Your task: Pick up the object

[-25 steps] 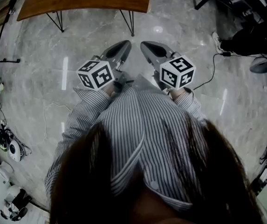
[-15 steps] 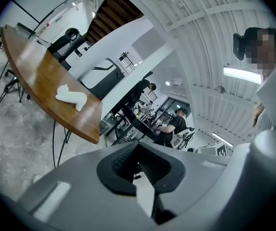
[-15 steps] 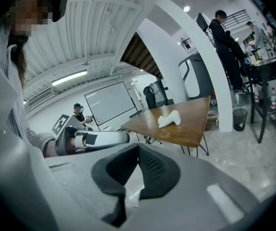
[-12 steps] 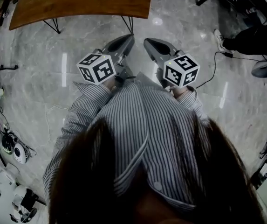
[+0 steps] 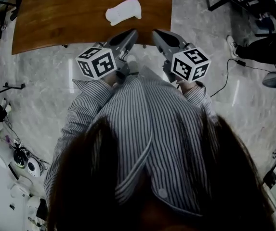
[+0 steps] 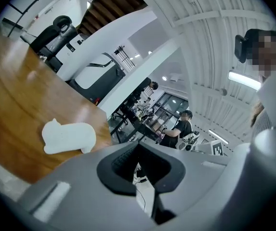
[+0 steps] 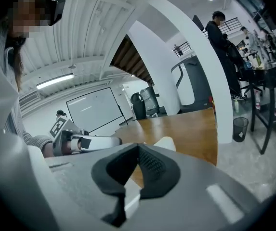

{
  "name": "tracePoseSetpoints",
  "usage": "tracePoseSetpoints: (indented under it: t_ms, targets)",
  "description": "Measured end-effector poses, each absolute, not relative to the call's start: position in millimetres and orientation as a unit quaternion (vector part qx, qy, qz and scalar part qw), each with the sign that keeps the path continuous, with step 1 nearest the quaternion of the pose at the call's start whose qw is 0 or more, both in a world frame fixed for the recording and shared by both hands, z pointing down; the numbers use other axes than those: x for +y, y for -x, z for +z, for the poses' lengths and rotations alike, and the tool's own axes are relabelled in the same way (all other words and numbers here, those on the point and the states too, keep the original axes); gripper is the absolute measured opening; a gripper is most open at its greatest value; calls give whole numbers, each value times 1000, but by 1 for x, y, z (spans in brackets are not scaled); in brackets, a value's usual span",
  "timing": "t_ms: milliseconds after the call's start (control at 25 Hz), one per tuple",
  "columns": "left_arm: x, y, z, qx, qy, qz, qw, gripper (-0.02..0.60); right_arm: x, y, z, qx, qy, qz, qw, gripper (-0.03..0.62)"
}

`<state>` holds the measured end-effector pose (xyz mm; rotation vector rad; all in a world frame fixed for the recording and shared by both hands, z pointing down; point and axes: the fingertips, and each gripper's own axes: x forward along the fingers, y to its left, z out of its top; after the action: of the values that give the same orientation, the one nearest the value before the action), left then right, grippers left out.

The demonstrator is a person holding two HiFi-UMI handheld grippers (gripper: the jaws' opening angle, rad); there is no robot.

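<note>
Just ahead of the person's striped shirt (image 5: pixel 147 129), the left gripper (image 5: pixel 129 33) and right gripper (image 5: pixel 158 34) each have jaws pressed together on nothing, pointing toward the wooden counter (image 5: pixel 56 18), where the white object (image 5: pixel 123 11) lies flat beyond them.

Grey-white pinstriped shirt (image 5: pixel 147 124) w/ collar, 1 button (image 5: pixel 163 193), long sleeves ending at each tool's rear. Dark hair (image 5: pixel 80 186). Left tool (image 5: pixel 129 33) & right tool (image 5: pixel 158 33): grey shells, black ribbed pads. Behind them, b/w square-marker left cube (image 5: pixel 97 62), right cube (image 5: pixel 190 64).
</note>
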<state>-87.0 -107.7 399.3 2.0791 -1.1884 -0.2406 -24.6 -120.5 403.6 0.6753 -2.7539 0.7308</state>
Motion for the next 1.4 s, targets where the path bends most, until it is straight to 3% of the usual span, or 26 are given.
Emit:
tracePoseSetpoints:
  t_ms: [400, 760, 1040, 1400]
  targets:
    - [-154, 114, 425, -441, -795, -86, 408, 6, -159, 58, 420, -922, -236, 285, 116, 2]
    - [-177, 134, 426, -475, -799, -38, 368, 20, -185, 57, 412, -921, -230, 294, 108, 2]
    - [-202, 145, 441, -465, -805, -7, 369, 126, -196, 50, 420, -913, -237, 315, 107, 2]
    - [-222, 142, 468, -416, -842, 147, 309, 298, -196, 42, 436, -897, -257, 344, 108, 2]
